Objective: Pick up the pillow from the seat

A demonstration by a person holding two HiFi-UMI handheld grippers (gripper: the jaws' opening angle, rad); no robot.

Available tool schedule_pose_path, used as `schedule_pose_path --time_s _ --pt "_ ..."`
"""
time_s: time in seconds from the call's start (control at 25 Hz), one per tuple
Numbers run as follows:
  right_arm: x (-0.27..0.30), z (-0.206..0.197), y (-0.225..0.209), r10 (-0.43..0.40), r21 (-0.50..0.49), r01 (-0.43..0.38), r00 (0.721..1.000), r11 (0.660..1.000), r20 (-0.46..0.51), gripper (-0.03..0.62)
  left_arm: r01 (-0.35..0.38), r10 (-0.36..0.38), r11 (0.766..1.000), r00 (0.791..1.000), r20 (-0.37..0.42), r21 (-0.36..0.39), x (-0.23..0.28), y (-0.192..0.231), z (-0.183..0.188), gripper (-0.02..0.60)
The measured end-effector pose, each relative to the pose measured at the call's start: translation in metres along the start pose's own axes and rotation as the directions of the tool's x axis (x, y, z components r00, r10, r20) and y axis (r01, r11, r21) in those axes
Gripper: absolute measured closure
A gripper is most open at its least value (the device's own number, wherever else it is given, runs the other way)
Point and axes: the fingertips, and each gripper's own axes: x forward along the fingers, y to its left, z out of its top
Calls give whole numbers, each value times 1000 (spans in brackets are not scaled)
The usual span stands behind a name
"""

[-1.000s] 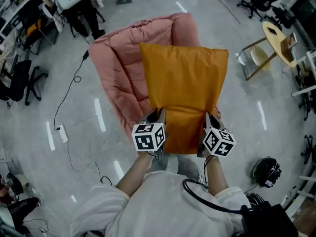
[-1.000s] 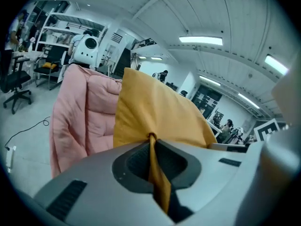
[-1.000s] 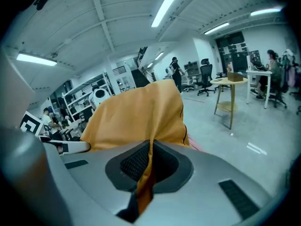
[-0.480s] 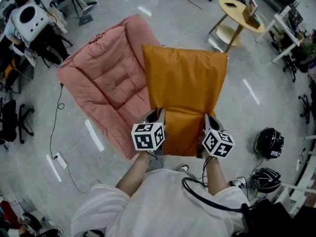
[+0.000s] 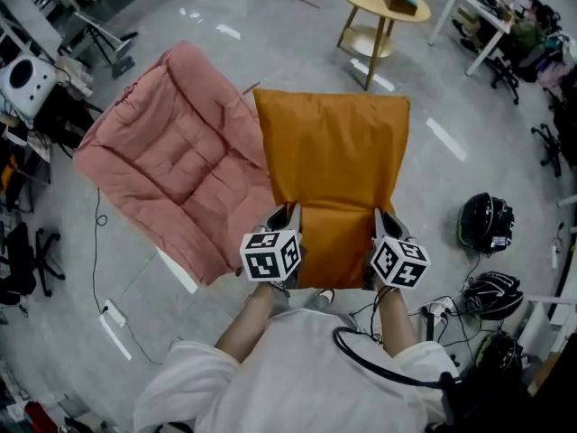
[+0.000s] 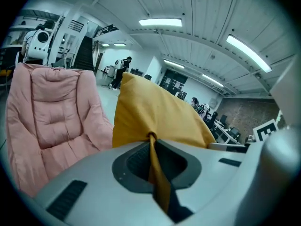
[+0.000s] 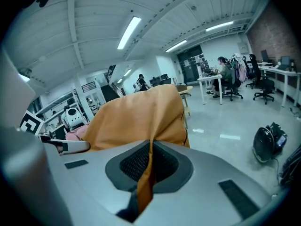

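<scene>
An orange pillow (image 5: 334,174) hangs in the air in front of me, held flat by its near edge, clear of the pink padded seat (image 5: 176,165) on the floor to its left. My left gripper (image 5: 290,213) is shut on the pillow's near left corner; in the left gripper view the yellow fabric (image 6: 157,173) is pinched between the jaws. At the near right corner my right gripper (image 5: 383,216) is likewise shut, with orange cloth (image 7: 146,178) squeezed between its jaws. The seat (image 6: 51,121) shows at the left of the left gripper view.
A round wooden side table (image 5: 383,7) stands beyond the pillow. Two dark helmets (image 5: 485,224) and cables lie on the floor at the right. A power strip and cord (image 5: 113,318) run at the left. Office chairs and desks line the edges.
The pillow and both grippers have swung to the right, away from the seat: the pink seat now lies further left, and the wooden table has come into line beyond the pillow.
</scene>
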Motion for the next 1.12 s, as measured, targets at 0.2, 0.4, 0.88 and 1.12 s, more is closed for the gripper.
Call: schedule_pose_path --time_s 0.2,0.4,0.88,1.12 --pt "-44 -9 -47 -32 39 31 999 999 30 562 43 -43 998 999 -14 37 4 -54 -26 554" --pt "-86 -20 -95 -89 109 83 995 991 44 561 105 -99 991 993 -68 88 14 -108 -47 554" --pt "-146 -47 -152 -231 236 211 971 949 62 560 257 -225 946 959 -169 199 33 -182 -68 554" --pt "-151 -48 -152 -244 233 224 968 946 62 560 267 -233 944 955 -182 192 33 -182 -73 554"
